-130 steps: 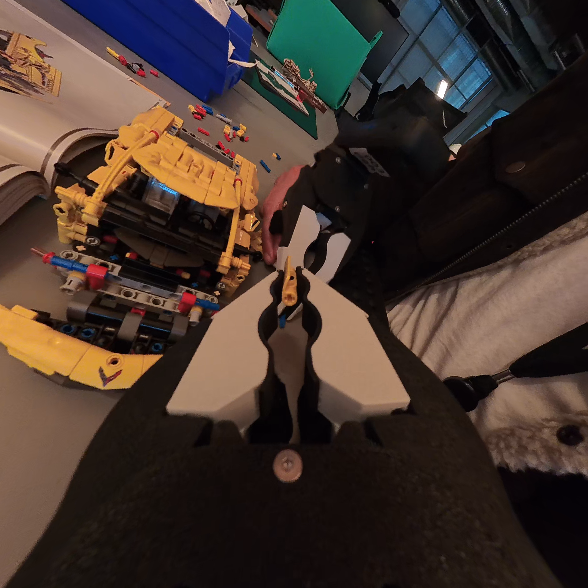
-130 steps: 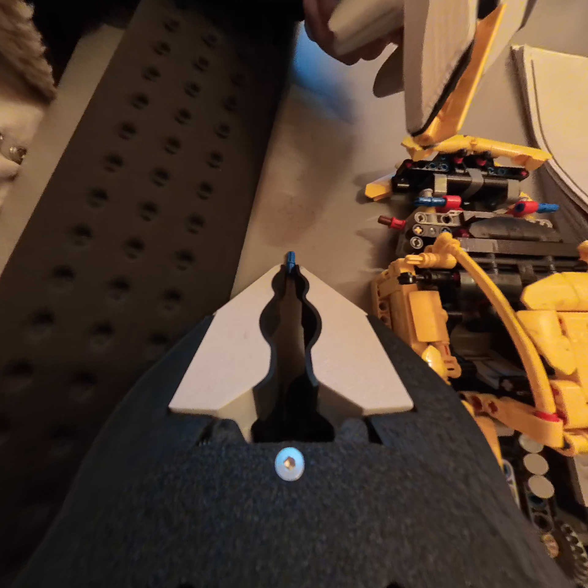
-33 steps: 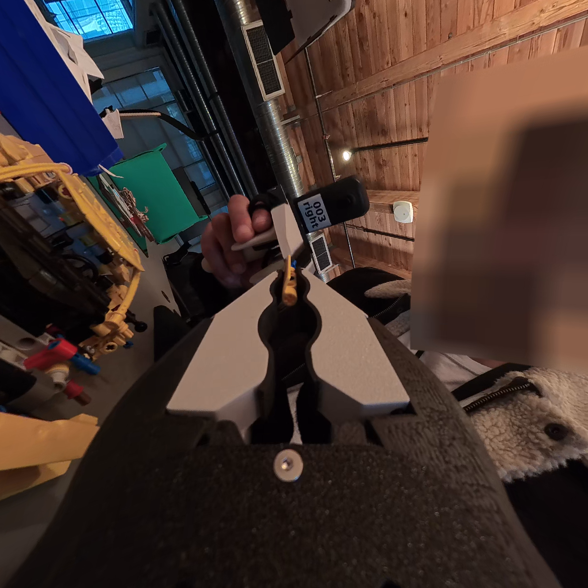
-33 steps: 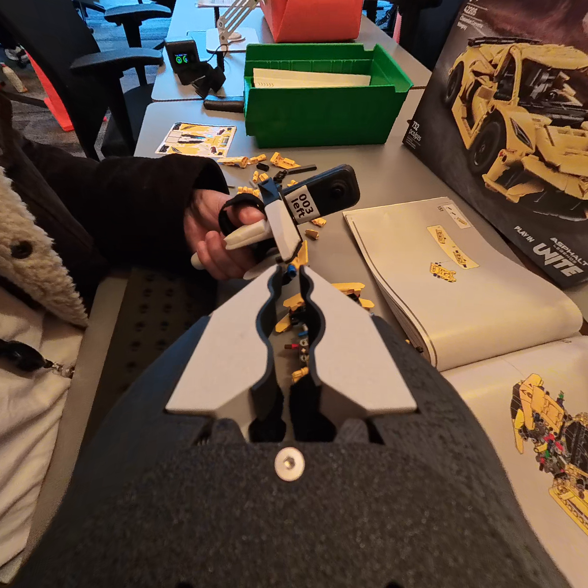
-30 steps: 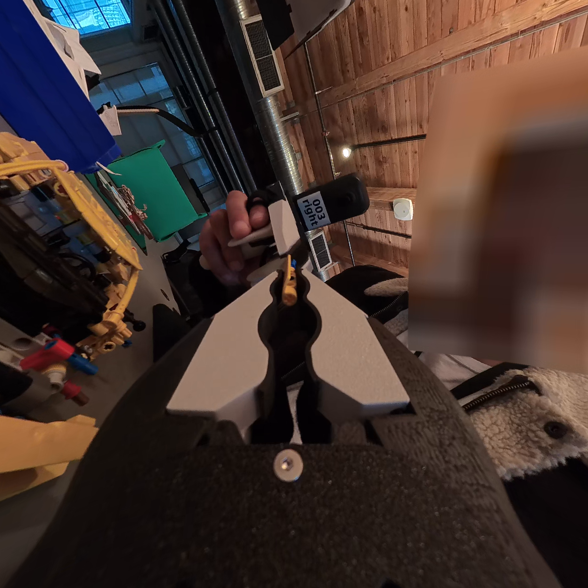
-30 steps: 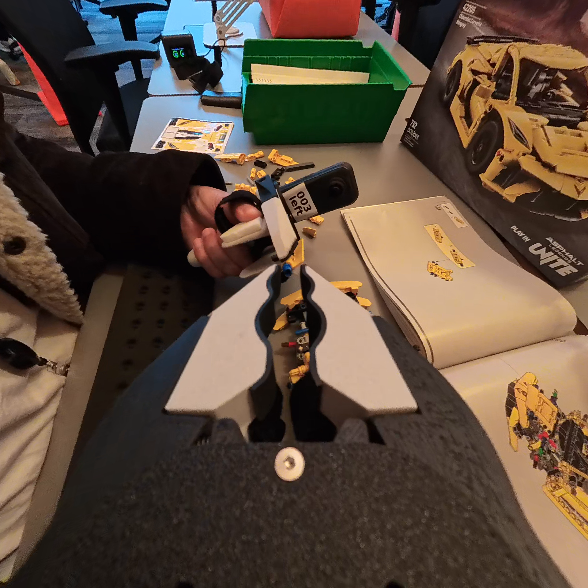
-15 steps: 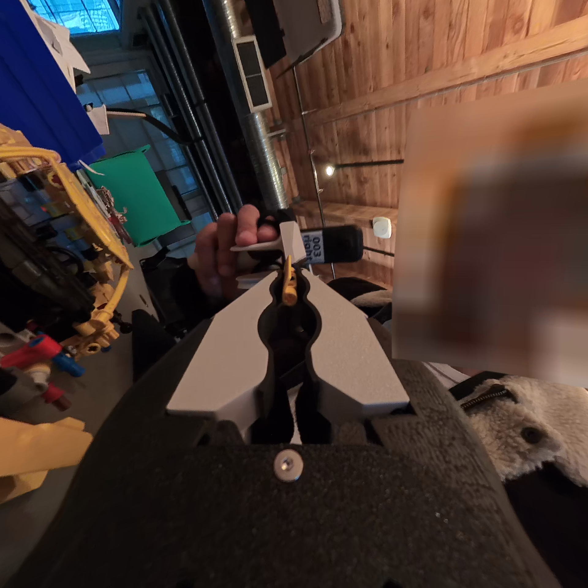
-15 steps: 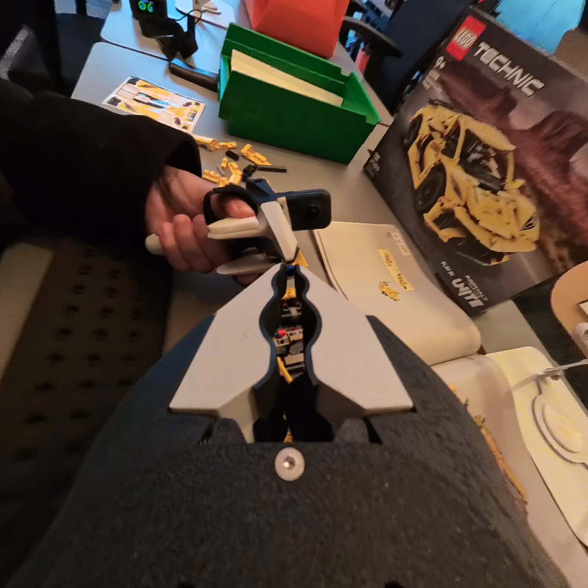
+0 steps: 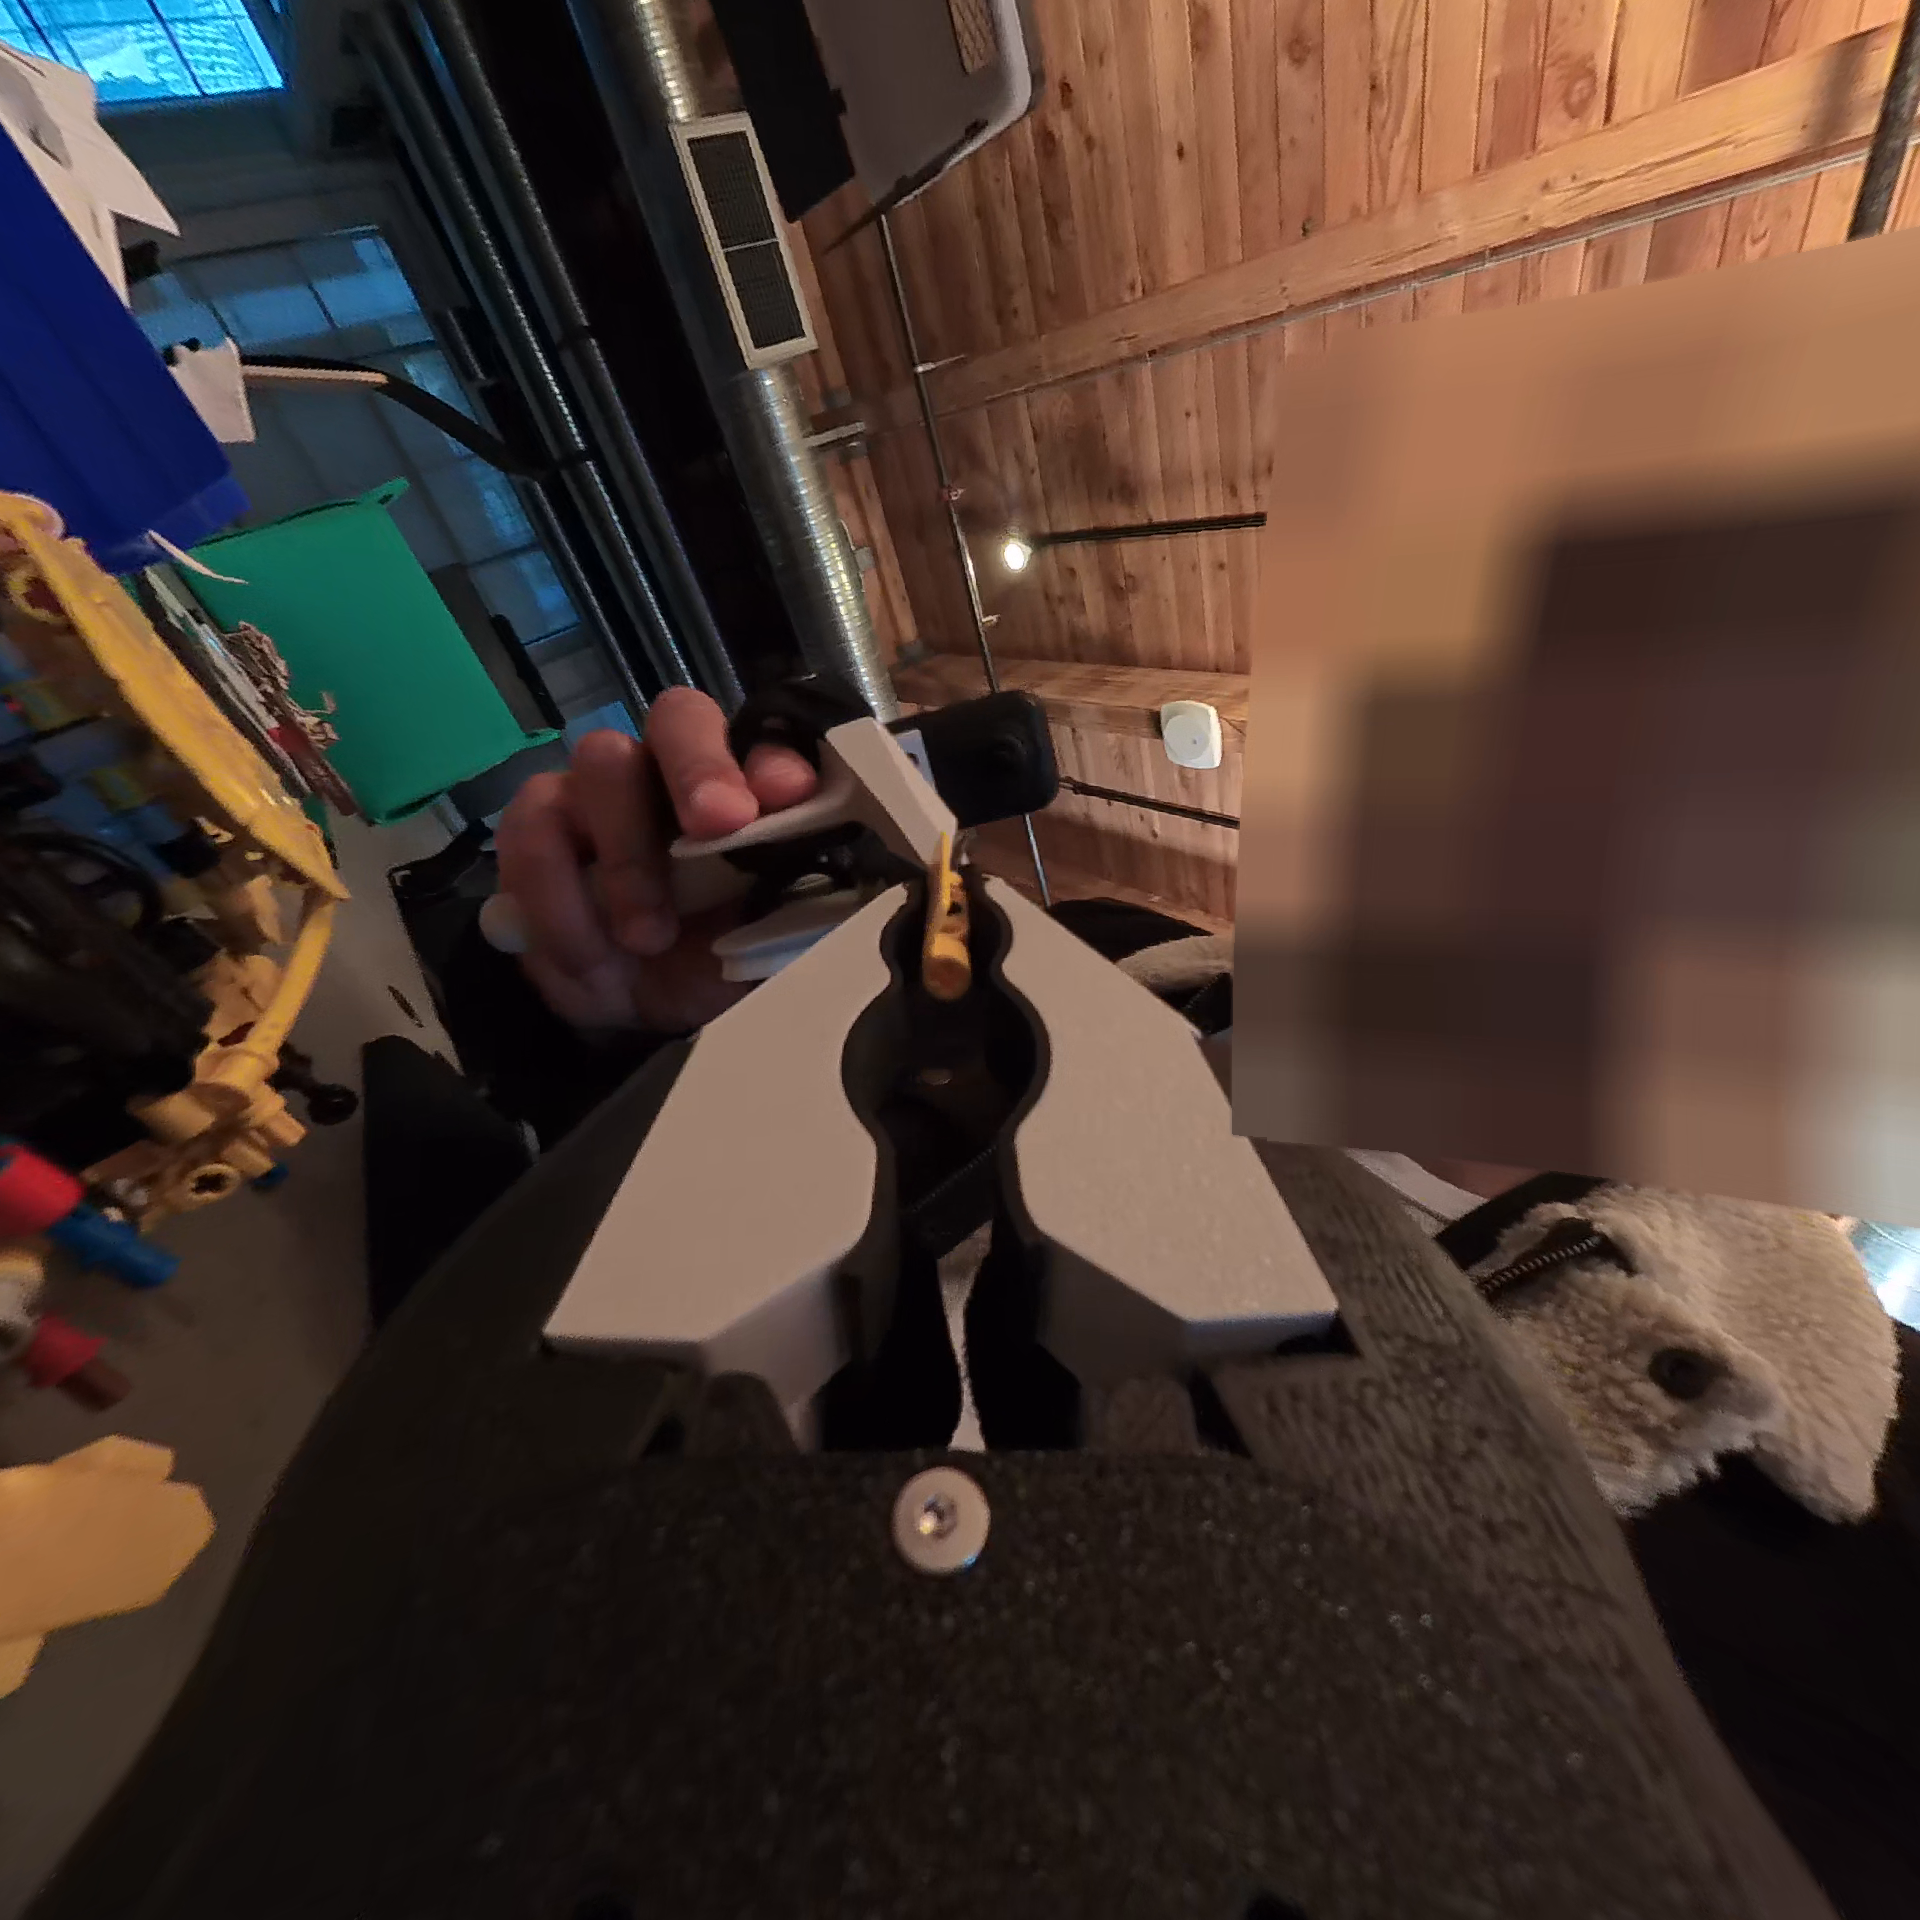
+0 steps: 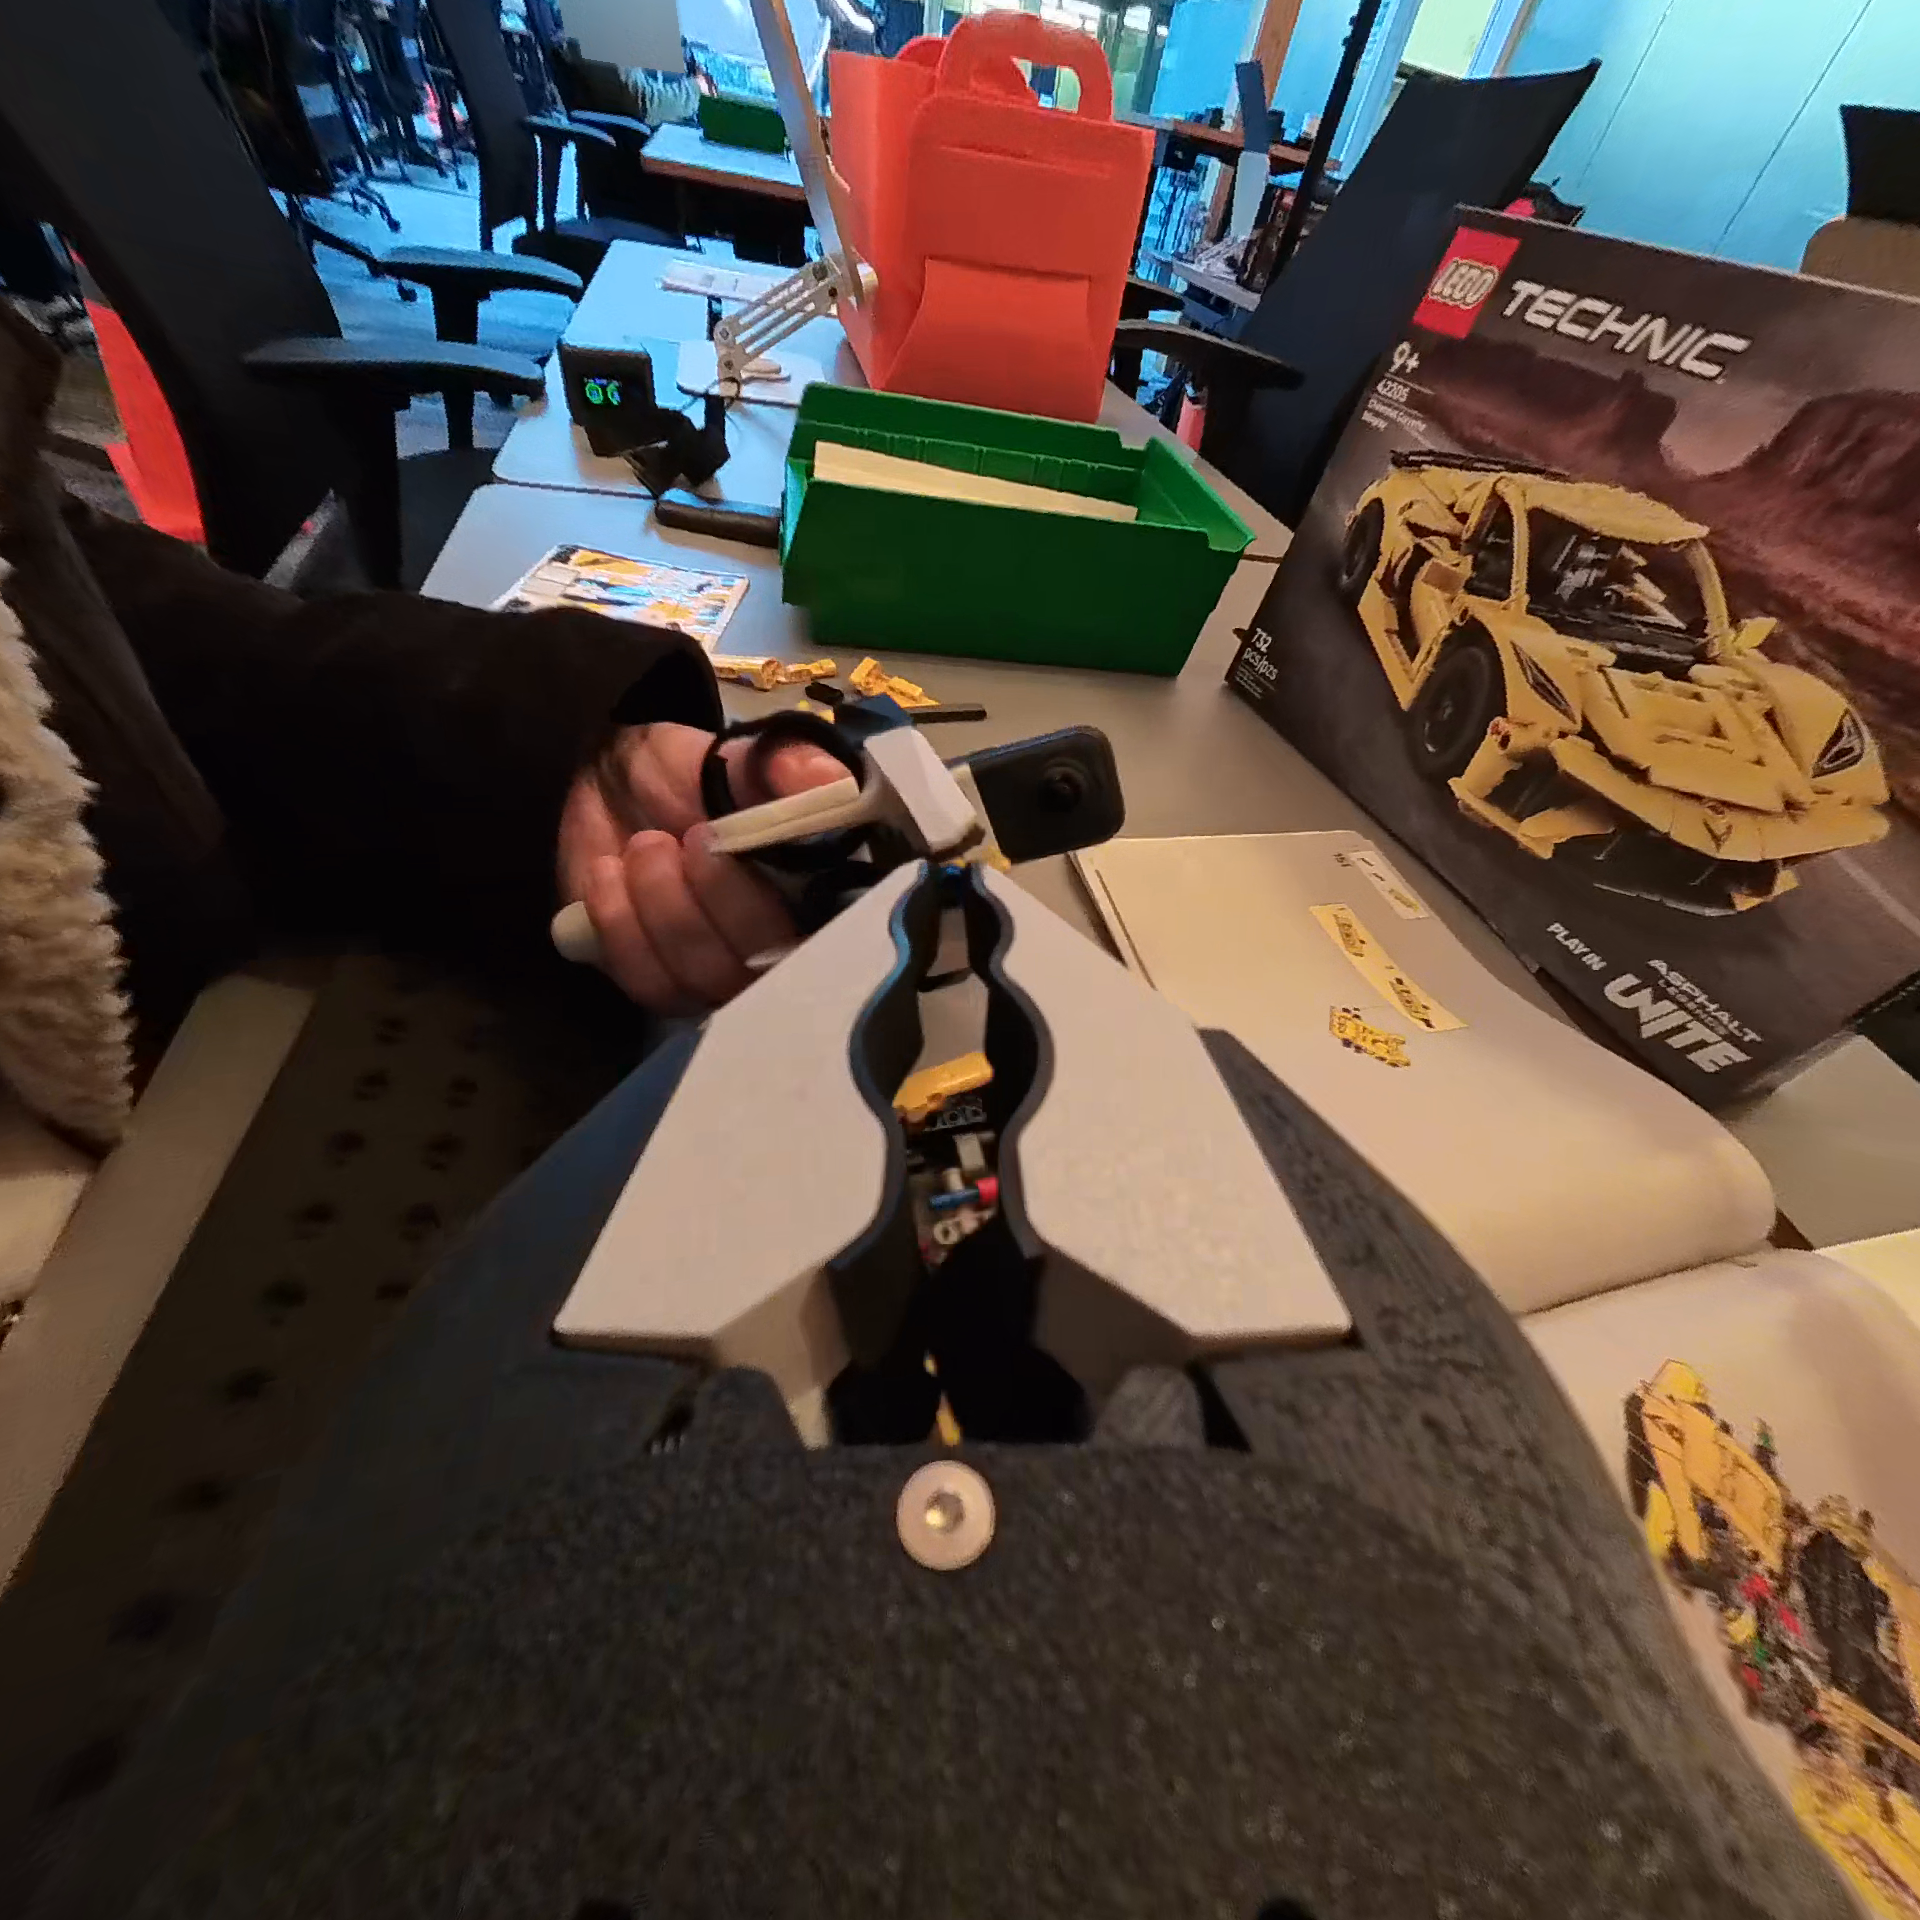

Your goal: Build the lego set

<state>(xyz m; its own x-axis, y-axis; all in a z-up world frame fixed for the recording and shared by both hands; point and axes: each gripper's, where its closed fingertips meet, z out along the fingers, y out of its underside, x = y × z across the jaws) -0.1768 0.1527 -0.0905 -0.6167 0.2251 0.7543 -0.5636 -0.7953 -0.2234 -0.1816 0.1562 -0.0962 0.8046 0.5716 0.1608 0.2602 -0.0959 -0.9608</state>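
Both grippers are held up above the table, tip to tip. My left gripper (image 9: 943, 896) is shut on a small yellow Lego piece (image 9: 943, 935). My right gripper (image 10: 945, 883) is shut on a small blue pin (image 10: 943, 876) and touches it to the yellow piece (image 10: 992, 857). The right gripper (image 9: 935, 847) shows in the left wrist view, held by a hand (image 9: 623, 883). The left gripper (image 10: 961, 840) and its hand (image 10: 665, 883) show in the right wrist view. The yellow car model (image 9: 177, 748) stands at the left and shows between my right fingers (image 10: 951, 1132).
An open instruction booklet (image 10: 1351, 1039) lies to the right, with the Lego box (image 10: 1610, 644) upright behind it. A green bin (image 10: 997, 551), an orange bag (image 10: 987, 229), a sticker sheet (image 10: 623, 587) and loose yellow pieces (image 10: 790, 670) are farther back. A black perforated mat (image 10: 312, 1143) lies at the table's near left. Only a small space, under 4 cm, lies between the two pairs of fingers.
Both grippers have risen from the table and met tip to tip. In the last second they turned to face each other head-on, each still holding its piece.
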